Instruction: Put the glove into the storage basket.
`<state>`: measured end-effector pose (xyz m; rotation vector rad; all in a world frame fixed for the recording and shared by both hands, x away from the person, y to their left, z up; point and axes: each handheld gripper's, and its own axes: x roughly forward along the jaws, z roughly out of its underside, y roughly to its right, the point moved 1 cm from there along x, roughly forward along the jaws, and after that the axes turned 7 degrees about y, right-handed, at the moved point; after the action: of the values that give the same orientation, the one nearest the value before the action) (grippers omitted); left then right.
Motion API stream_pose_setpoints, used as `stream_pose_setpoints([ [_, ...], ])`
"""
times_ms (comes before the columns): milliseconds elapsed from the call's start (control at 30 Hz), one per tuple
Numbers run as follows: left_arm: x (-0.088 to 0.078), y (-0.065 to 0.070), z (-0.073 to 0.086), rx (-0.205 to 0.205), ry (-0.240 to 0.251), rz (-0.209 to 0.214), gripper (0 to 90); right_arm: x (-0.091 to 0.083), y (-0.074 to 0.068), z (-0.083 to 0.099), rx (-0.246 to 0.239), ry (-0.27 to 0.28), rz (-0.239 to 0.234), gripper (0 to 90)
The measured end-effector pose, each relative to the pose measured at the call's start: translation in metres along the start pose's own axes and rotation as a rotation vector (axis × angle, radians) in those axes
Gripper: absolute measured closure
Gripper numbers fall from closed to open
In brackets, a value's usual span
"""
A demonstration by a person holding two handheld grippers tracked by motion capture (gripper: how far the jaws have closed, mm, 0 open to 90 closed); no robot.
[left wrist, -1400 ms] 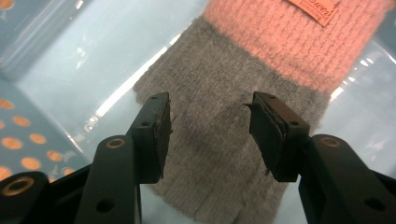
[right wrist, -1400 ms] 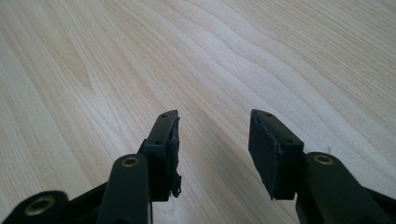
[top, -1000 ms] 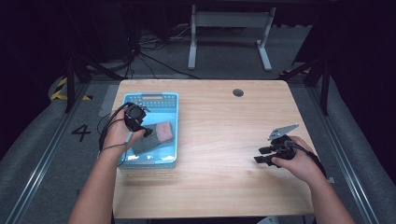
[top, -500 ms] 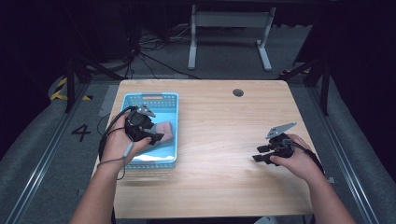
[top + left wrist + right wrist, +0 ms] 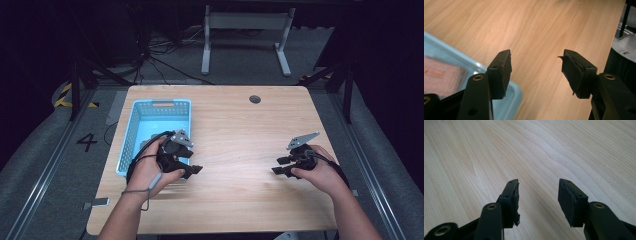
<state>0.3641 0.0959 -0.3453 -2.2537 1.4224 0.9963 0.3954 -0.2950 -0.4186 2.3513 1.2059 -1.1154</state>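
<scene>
Our fingers stood apart on both tools, with nothing between them. The left gripper (image 5: 536,72) had its jaws wide open over bare wood, and the right gripper (image 5: 537,200) was open likewise, low over the table (image 5: 235,150) and idle.

In the left gripper view, the pink pad (image 5: 441,76) lay behind and to the left of our left fingers (image 5: 501,72), inside the blue basket (image 5: 512,98), whose near corner sat just under the left jaw. From the high view, the left gripper (image 5: 186,169) hung at the basket's (image 5: 131,135) near right corner, jaws pointing out across the table, away from the pad.

We judged the step in hand to be getting that pad, so the first need was to turn the left hand back toward the basket until the pad sat squarely between the fingers. We would have come down from above, clear of the rim, since the basket wall stood close beside the pad and could catch a jaw. The pad looked soft and flat, so we reckoned one finger should slide under an edge before closing.

The right gripper (image 5: 287,165) sat well apart from the basket; we thought it might steady the far wall if the basket slid.
</scene>
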Motion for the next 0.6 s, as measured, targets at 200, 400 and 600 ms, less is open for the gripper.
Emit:
stream_pose_setpoints([
  [200,0.021,0.009,0.000,0.018,-0.037,0.039,41.4,-0.002,0.002,0.003,0.008,0.000,0.003,52.4],
  [400,0.042,0.018,0.001,0.027,-0.052,0.071,39.6,-0.003,0.003,0.005,0.011,-0.003,0.001,52.1],
  [600,0.069,0.023,0.005,0.006,-0.058,0.078,34.8,-0.003,0.003,0.006,0.019,-0.003,0.001,51.9],
])
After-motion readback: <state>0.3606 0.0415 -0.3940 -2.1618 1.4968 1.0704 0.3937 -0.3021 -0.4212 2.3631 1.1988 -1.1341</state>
